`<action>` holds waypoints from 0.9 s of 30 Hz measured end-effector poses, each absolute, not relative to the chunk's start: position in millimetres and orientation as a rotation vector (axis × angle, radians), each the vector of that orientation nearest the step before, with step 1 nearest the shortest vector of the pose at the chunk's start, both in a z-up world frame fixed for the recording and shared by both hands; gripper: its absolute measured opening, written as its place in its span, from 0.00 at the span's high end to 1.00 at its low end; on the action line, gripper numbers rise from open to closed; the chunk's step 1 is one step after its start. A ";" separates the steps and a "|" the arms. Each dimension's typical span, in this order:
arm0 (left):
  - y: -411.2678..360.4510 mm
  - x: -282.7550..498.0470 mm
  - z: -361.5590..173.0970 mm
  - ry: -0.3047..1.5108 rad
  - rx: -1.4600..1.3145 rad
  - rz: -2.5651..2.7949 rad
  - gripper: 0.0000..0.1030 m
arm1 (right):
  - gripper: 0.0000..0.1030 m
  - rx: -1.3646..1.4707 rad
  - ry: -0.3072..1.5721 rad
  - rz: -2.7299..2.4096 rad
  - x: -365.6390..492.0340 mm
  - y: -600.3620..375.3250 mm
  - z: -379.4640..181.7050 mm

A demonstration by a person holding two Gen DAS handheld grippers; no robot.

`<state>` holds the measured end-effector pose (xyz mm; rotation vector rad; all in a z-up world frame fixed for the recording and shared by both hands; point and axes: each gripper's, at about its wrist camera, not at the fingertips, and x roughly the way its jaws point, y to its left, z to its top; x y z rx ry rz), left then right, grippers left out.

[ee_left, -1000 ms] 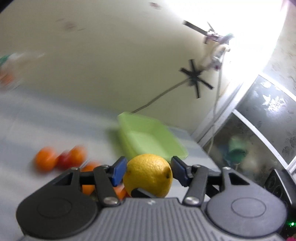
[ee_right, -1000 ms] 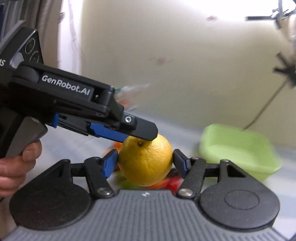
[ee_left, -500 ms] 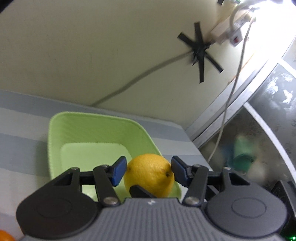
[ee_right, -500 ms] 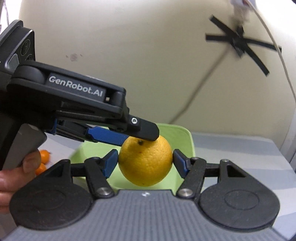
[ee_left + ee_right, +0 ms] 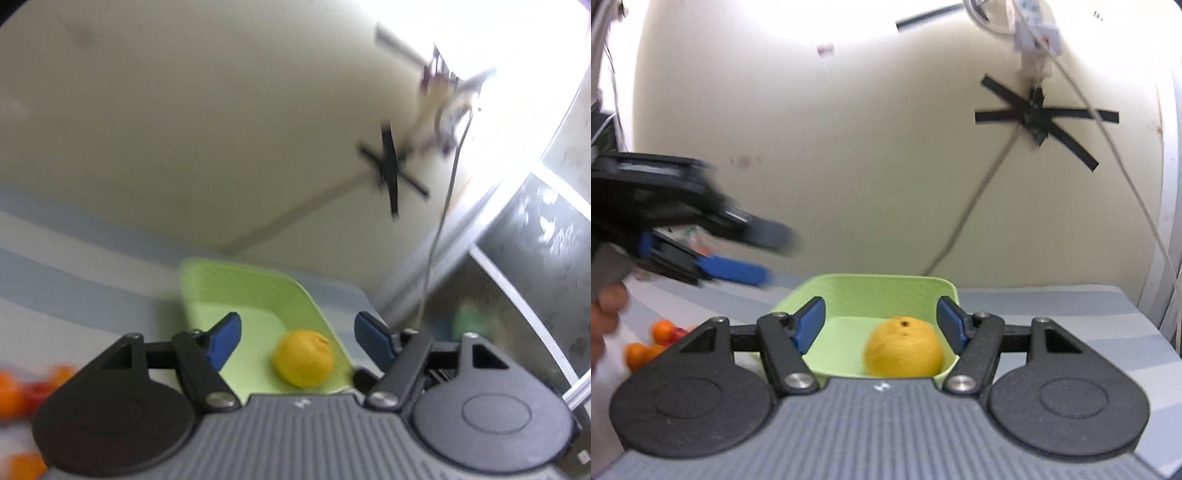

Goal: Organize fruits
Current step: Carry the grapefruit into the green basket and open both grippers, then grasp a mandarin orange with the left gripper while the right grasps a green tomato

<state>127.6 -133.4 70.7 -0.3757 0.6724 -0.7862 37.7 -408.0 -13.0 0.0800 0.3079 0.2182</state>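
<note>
A yellow citrus fruit (image 5: pixel 903 347) lies on the floor of a light green basket (image 5: pixel 871 286), close to the basket's right wall and near its front edge. In the left wrist view the same fruit (image 5: pixel 303 357) sits against the right-hand side of the basket (image 5: pixel 236 284), clear of both blue pads.

The right gripper (image 5: pixel 882 326) hangs just in front of the basket with its fingers spread wide; the fruit shows between them, nearer the right pad, and neither pad touches it. The left gripper (image 5: pixel 297 336) also has its fingers apart and holds nothing. From the right wrist camera, the left gripper (image 5: pixel 738 254) appears blurred at the left, above the surface and to the left of the basket, with part of the person's hand (image 5: pixel 605 317) on its handle.

The basket stands on a grey-and-white striped tabletop (image 5: pixel 1052 306), toward its far edge by a cream wall (image 5: pixel 849 147). A cluster of small orange and red fruits (image 5: pixel 653 339) lies on the tabletop well to the left of the basket. Black tape (image 5: pixel 1039 114) in crossed strips fixes a cable (image 5: pixel 975 206) to the wall.
</note>
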 end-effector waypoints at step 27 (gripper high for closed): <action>23.7 57.3 -6.7 0.695 -0.365 -0.584 0.30 | 0.62 -0.111 0.455 0.498 -6.7 -243.9 -43.8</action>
